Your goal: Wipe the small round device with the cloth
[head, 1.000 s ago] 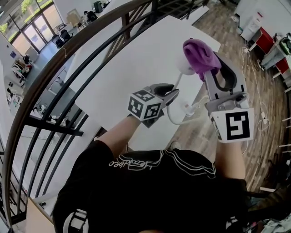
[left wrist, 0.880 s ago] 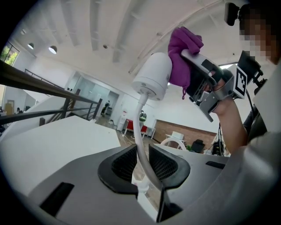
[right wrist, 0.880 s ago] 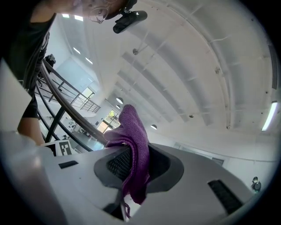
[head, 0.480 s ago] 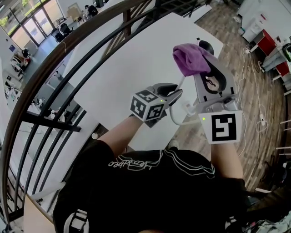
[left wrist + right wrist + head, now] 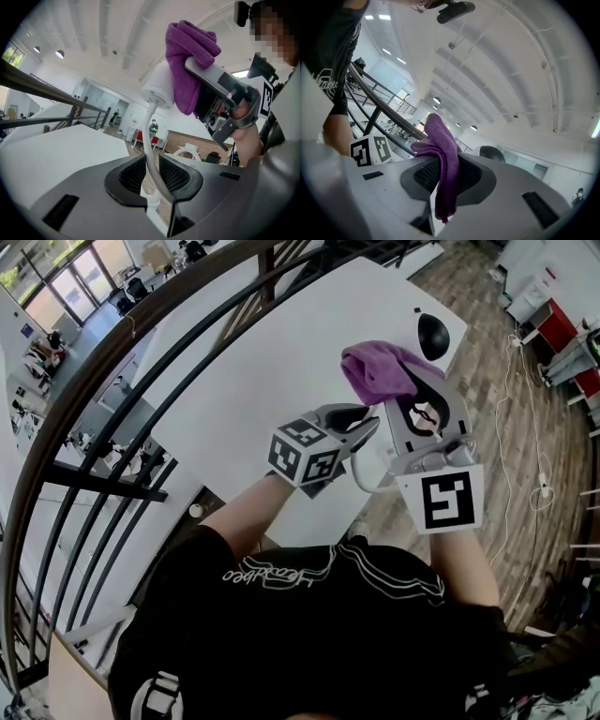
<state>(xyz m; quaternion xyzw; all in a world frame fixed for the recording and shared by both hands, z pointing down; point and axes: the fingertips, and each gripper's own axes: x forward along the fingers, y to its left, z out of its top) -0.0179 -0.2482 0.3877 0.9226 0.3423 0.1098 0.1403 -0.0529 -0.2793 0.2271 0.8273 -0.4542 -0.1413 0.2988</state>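
Left gripper [image 5: 366, 424] pinches the stalk [image 5: 149, 140] — right gripper [image 5: 412, 390] clamps cloth [image 5: 443, 154] against the device [image 5: 158, 89]

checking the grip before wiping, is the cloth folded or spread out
Folded: the cloth sits bunched in layers, pinched between the jaws of the right gripper.

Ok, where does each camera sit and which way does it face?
Head view: on the head, steeply down; forearms, black shirt show.
Left gripper view: on left hand-held gripper, along jaws clamping white cable toward round device; right hand shows.
Right gripper view: on right hand-held gripper, along jaws clamping purple cloth; left arm shows.
All three share the cloth.
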